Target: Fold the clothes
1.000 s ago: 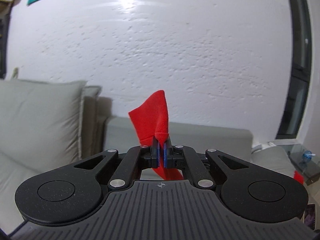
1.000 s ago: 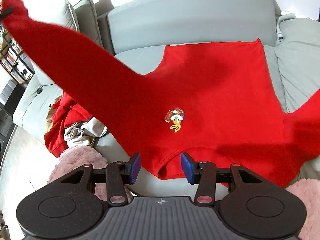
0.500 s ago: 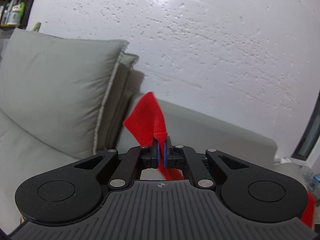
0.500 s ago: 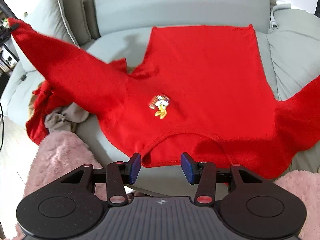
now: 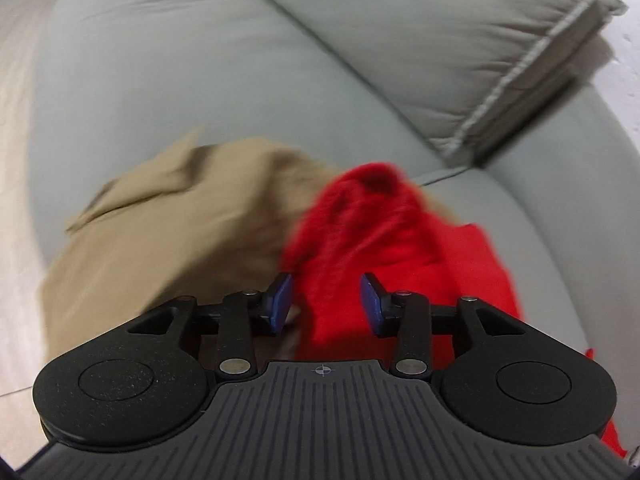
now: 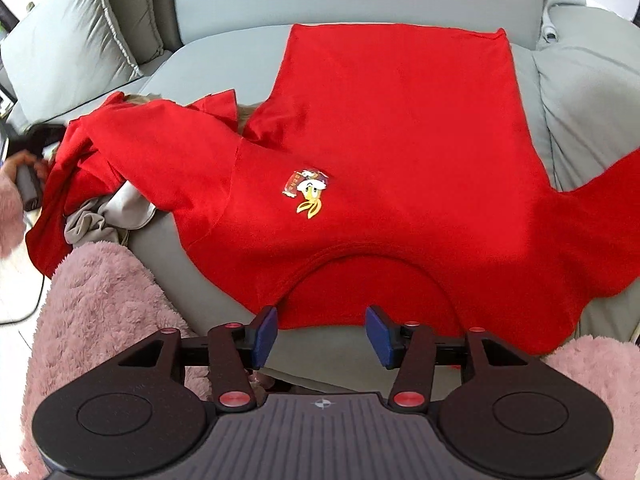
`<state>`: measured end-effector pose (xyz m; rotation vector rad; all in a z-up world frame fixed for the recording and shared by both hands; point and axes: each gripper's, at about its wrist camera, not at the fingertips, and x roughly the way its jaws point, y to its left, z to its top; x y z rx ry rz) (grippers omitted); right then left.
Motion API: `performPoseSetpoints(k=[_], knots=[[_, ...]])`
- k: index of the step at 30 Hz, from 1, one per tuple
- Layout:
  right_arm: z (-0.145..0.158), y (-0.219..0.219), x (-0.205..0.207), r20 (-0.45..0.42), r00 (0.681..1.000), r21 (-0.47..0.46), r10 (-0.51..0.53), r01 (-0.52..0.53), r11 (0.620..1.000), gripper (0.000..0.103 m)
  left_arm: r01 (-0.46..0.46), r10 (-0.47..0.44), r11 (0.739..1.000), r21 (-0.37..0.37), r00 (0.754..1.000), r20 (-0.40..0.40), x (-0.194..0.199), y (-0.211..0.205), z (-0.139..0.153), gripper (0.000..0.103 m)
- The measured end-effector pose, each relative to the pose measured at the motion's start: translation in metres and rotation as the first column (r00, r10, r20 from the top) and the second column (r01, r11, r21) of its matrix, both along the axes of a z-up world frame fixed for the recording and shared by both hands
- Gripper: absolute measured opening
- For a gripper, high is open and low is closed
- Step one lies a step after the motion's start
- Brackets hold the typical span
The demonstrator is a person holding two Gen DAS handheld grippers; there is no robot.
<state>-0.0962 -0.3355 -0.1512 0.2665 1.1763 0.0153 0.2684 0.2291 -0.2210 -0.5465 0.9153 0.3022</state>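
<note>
A red sweatshirt [image 6: 400,152] lies spread flat, front up, on the sofa's seat cushion [image 6: 224,56], its neckline at the cushion's front edge and its hem toward the backrest. A small cartoon duck emblem [image 6: 309,191] sits on the chest. One sleeve [image 6: 132,140] trails crumpled across a heap of beige and grey clothes [image 6: 108,216] at the cushion's left edge; the other drapes off to the right.

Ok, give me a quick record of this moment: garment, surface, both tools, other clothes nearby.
garment: red shirt, spread front up, cartoon patch showing
surface: grey sofa
left tool: jaws have just been opening, red sleeve lies loose between them
right tool: open, at the collar
nearby: tan garment
</note>
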Motion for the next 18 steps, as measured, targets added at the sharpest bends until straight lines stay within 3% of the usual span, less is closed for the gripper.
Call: performPoseSetpoints(k=[4, 7, 8, 10, 15, 16, 18], knots=[[-0.003, -0.004, -0.002, 0.013, 0.999, 0.056, -0.031, 0.031, 0.998, 0.049, 0.162, -0.167, 0.983, 0.090, 0.985, 0.042, -0.023, -0.018, 0.043, 0.047], [-0.002, -0.007, -0.007, 0.031, 0.999, 0.065, -0.037, 0.035, 0.997, 0.049, 0.341, -0.349, 0.934, 0.107, 0.935, 0.067, -0.055, -0.056, 0.085, 0.058], [-0.002, -0.008, -0.009, 0.039, 0.998, 0.068, -0.040, 0.037, 0.997, 0.049, 0.405, -0.412, 0.909, 0.098, 0.908, 0.071, -0.070, -0.074, 0.094, 0.060], [-0.004, -0.014, -0.015, 0.046, 0.998, 0.069, -0.052, 0.049, 0.996, 0.050, 0.558, -0.562, 0.827, 0.072, 0.824, 0.074, -0.105, -0.122, 0.112, 0.062], [-0.018, -0.041, -0.038, 0.019, 0.993, 0.056, -0.114, 0.113, 0.992, 0.050, 0.731, -0.730, 0.683, 0.006, 0.683, -0.012, -0.177, -0.224, 0.097, 0.067], [-0.021, -0.047, -0.043, 0.015, 0.992, 0.057, -0.128, 0.127, 0.990, 0.050, 0.736, -0.735, 0.677, 0.001, 0.677, -0.034, -0.189, -0.240, 0.090, 0.067], [-0.026, -0.059, -0.055, 0.015, 0.988, 0.062, -0.153, 0.151, 0.987, 0.050, 0.715, -0.713, 0.699, 0.002, 0.697, -0.077, -0.208, -0.264, 0.072, 0.066]])
